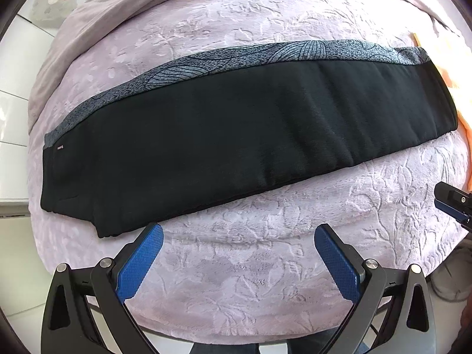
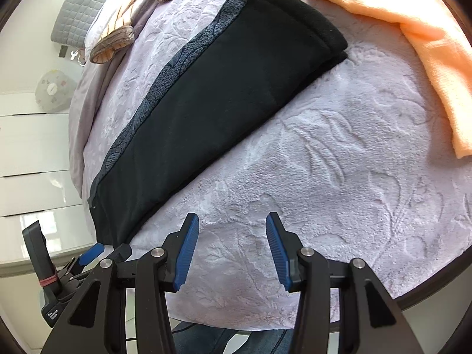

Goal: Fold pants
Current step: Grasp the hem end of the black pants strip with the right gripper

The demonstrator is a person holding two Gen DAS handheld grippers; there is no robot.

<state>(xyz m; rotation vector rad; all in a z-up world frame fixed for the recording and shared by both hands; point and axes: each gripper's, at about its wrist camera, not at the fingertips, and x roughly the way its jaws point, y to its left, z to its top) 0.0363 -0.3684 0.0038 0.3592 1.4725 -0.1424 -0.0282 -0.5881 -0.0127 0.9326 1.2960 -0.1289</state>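
From the left wrist camera, the black pants (image 1: 224, 135) lie flat as a long band across a bed covered by an embossed lilac blanket (image 1: 265, 265), with a grey patterned strip (image 1: 265, 53) running along their far edge. The left tool (image 1: 238, 233) hangs over bare blanket just near of the pants, released, its blue pads (image 1: 141, 262) spread wide and holding nothing. The tip of the right tool (image 1: 454, 203) shows at the right edge.

From the right wrist camera, the pants (image 2: 212, 103) stretch diagonally from near left to far right. An orange cloth (image 2: 413, 20) lies far right, apart from them. The right tool (image 2: 232, 224) is released over blanket (image 2: 339, 177), gripping nothing; the left tool (image 2: 91, 253) sits near left.
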